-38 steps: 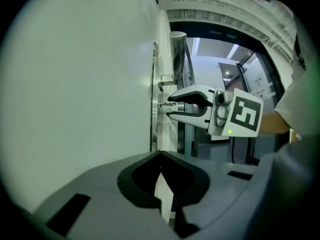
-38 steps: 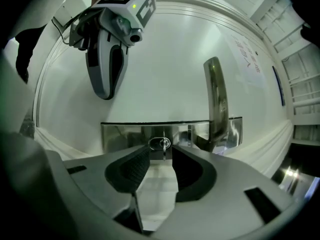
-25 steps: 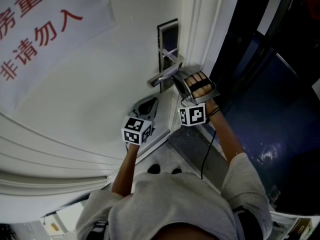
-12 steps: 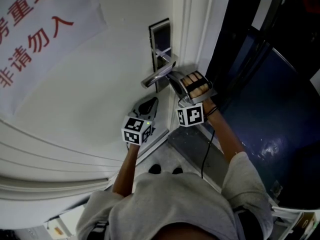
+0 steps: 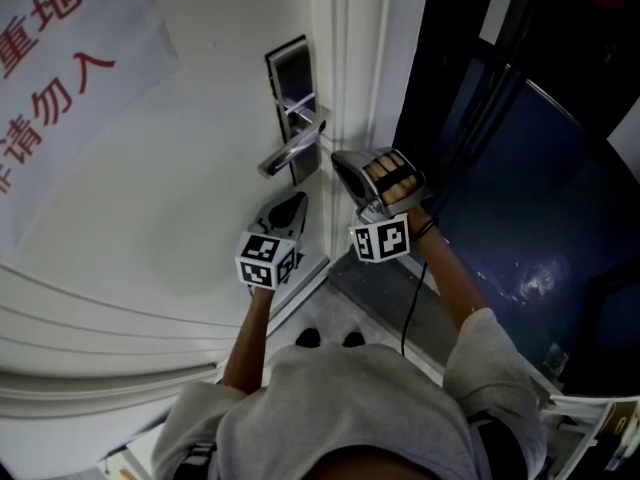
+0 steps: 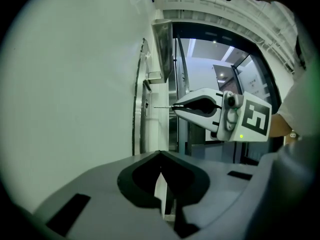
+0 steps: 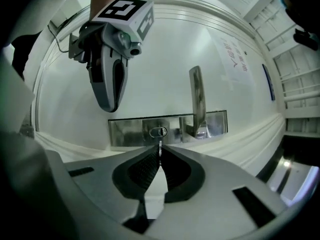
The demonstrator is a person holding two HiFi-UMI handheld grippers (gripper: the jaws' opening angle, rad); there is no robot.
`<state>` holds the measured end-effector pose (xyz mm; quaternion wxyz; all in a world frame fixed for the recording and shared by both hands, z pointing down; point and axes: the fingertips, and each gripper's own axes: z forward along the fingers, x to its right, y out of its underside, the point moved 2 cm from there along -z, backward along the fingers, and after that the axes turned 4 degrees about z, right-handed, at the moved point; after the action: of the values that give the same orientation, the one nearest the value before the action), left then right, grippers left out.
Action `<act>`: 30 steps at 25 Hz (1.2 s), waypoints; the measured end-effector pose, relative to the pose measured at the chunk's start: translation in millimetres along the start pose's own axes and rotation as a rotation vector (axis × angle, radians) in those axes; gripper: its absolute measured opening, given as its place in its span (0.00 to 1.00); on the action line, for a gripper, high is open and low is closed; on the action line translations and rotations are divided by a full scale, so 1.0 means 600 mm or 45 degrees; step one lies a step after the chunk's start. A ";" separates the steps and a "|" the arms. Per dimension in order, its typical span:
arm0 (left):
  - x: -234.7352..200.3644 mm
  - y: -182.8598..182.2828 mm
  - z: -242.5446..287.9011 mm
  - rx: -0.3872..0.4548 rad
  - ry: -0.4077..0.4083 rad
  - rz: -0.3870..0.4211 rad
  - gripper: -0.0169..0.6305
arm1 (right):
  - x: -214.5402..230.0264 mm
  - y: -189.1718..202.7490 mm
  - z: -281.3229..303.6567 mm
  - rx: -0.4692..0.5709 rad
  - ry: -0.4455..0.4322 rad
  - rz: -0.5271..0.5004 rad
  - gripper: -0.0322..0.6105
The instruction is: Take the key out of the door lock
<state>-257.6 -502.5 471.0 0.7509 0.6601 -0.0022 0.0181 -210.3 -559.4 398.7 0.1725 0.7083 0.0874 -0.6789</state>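
White door (image 5: 190, 178), with a red-lettered sign (image 5: 50, 58) toward its upper left and a steel lock plate (image 5: 289, 80) close by its right edge. Lever handle (image 5: 288, 152) on the plate, reaching left across the door face. Right gripper (image 5: 337, 156) just off the door's right edge, level with the lower part of the plate, jaws pressed together and pinching the key (image 7: 160, 148) at their tips. Key thin and seen edge-on, blade aimed straight at the keyhole (image 7: 158, 132); in the left gripper view, tip just short of the plate, out of the lock, with a narrow gap between. Left gripper (image 5: 301, 199) lower down, near the door's right edge and below the handle, nose toward the plate, apart from the right gripper. Jaws closed tip to tip, with nothing between them. Both arms reaching up from grey sleeves (image 5: 480, 368) at the bottom of the head view.
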 end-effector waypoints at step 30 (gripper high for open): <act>0.099 -0.003 0.129 0.009 0.271 0.013 0.05 | -0.077 0.255 -0.301 -0.568 0.393 1.645 0.10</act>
<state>-196.7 -578.0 481.1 0.7446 0.6570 0.0745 0.0919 9.6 -630.3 467.2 0.6683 0.6545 -0.1902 -0.2979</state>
